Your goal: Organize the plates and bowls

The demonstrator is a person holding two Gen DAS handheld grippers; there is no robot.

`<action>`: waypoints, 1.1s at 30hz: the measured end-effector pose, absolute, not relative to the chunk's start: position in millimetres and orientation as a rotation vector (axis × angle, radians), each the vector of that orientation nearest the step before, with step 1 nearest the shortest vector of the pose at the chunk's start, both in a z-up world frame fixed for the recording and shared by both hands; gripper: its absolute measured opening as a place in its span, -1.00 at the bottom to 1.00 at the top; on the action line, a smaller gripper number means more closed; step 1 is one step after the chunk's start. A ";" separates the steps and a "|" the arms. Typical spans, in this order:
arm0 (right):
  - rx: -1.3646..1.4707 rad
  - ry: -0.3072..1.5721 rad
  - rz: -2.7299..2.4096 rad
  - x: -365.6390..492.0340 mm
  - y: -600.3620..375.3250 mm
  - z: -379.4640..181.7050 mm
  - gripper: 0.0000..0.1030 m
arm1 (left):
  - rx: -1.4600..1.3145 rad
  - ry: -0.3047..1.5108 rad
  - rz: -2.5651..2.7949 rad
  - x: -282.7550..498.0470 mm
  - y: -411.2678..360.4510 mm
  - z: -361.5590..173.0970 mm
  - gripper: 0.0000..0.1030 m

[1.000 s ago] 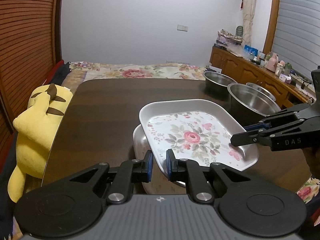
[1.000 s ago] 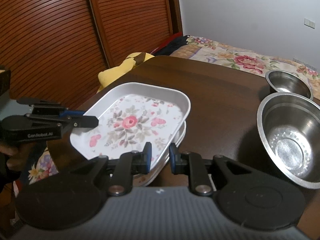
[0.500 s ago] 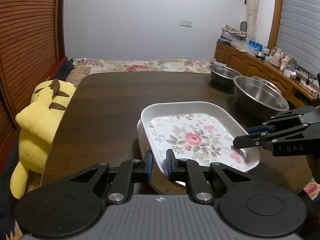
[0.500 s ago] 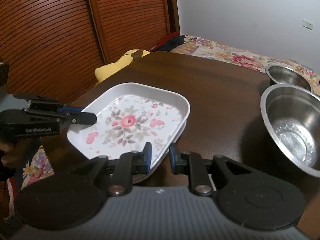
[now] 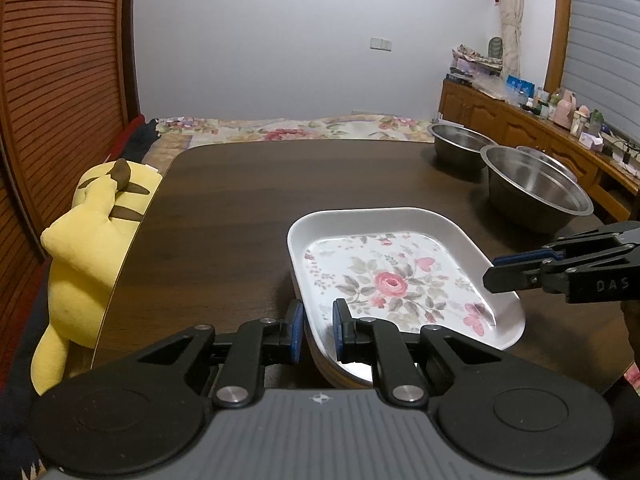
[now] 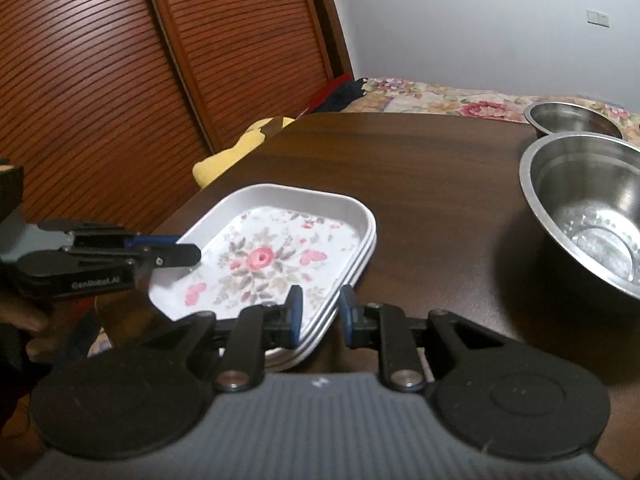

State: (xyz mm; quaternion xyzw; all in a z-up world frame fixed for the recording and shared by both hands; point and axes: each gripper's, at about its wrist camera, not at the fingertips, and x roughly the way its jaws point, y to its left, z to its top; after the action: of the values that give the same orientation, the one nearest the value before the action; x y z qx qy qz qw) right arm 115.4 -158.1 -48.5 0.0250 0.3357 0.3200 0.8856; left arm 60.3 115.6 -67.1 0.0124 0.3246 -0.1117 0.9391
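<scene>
A white floral plate (image 5: 396,276) lies on top of a stack of like plates (image 6: 352,276) on the dark table. My left gripper (image 5: 318,328) is shut on the plate's near rim. My right gripper (image 6: 319,312) is shut on the opposite rim; it shows in the left wrist view (image 5: 500,268) too. The left gripper shows in the right wrist view (image 6: 188,250). Steel bowls (image 5: 536,192) (image 6: 588,212) stand to the right, a smaller one (image 5: 456,144) behind.
A yellow plush toy (image 5: 96,232) sits at the table's left edge (image 5: 132,240). A bed with a floral cover (image 5: 288,130) lies beyond the table. A wooden sideboard with bottles (image 5: 560,128) runs along the right wall.
The floral plate, held by both grippers, has come down onto the stack of plates. Both cameras have dropped lower with it.
</scene>
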 end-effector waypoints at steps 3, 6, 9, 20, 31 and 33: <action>0.063 0.680 0.671 112.9 -158.9 -44.2 -0.57 | 0.019 0.653 -0.228 59.5 117.1 -63.9 -0.68; 0.062 0.641 0.673 108.5 -163.8 -34.4 -0.57 | 0.018 0.630 -0.229 59.2 118.2 -55.5 -0.57; 0.054 0.590 0.655 105.4 -173.3 -19.6 -0.57 | 0.024 0.604 -0.239 60.1 114.1 -45.6 -0.48; 0.066 0.461 0.467 104.7 -240.3 0.7 -0.54 | 0.040 0.529 -0.331 80.0 64.2 -23.4 -0.11; 0.121 0.439 0.281 125.4 -309.2 -31.0 -0.15 | 0.057 0.503 -0.440 112.6 -22.5 -25.6 0.27; 0.139 0.441 0.263 129.6 -318.6 -36.3 -0.15 | 0.054 0.499 -0.446 116.1 -33.0 -27.5 0.27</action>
State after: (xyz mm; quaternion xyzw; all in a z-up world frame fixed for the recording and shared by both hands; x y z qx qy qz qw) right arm 129.6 -318.6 -36.3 0.0686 0.2177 0.1297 0.9649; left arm 116.2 -33.0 -27.5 0.0266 0.2447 -0.2187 0.9442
